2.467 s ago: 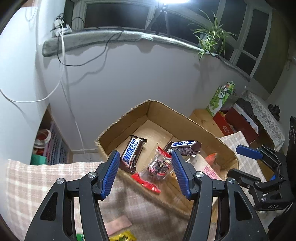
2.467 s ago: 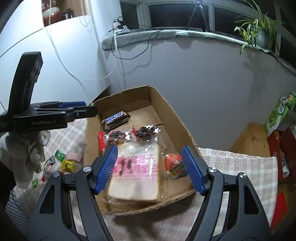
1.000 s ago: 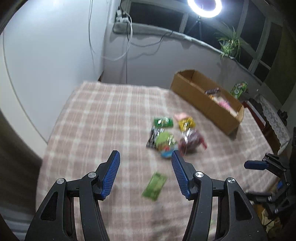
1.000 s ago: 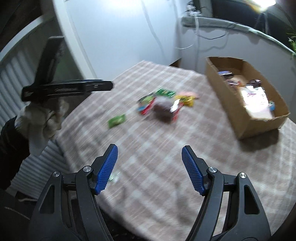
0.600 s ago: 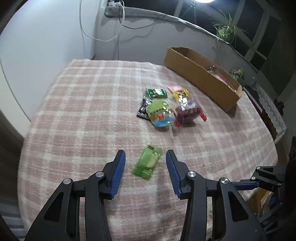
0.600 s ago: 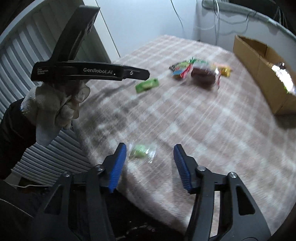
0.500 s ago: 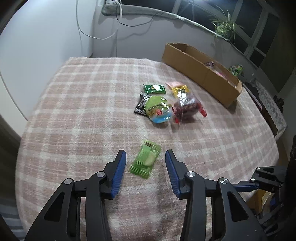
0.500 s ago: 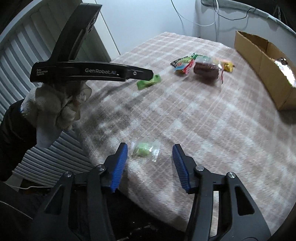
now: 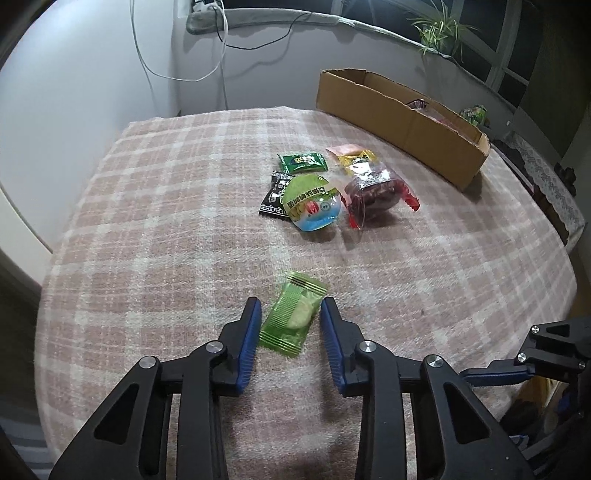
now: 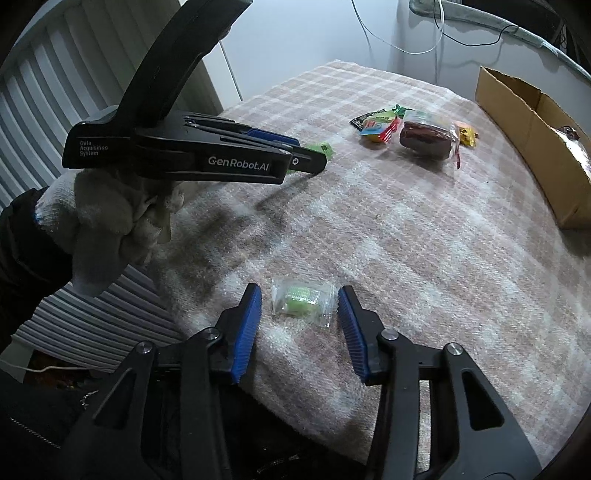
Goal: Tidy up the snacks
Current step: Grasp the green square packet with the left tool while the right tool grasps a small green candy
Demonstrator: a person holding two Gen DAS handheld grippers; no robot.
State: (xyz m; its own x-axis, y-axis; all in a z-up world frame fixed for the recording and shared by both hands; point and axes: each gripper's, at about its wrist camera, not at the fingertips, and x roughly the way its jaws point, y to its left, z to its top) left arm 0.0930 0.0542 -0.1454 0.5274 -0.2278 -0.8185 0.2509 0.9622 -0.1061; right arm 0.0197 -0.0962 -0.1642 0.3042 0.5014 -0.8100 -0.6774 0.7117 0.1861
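My left gripper is open, its blue fingers on either side of a green candy packet lying on the plaid tablecloth; the fingers do not touch it. My right gripper is open around a clear packet with a green sweet near the table's front edge. A pile of snacks sits mid-table: a round green-and-blue pack, a dark red bag, a green sachet and a yellow one. A cardboard box holding snacks stands at the far right.
The table edge drops off close behind the clear packet. A white wall with cables and a window sill with a plant lie beyond the table. The left gripper and gloved hand cross the right wrist view.
Both grippers have left the box, swung back across the table and come down low. Each now straddles a small green packet, with the jaws narrower than before.
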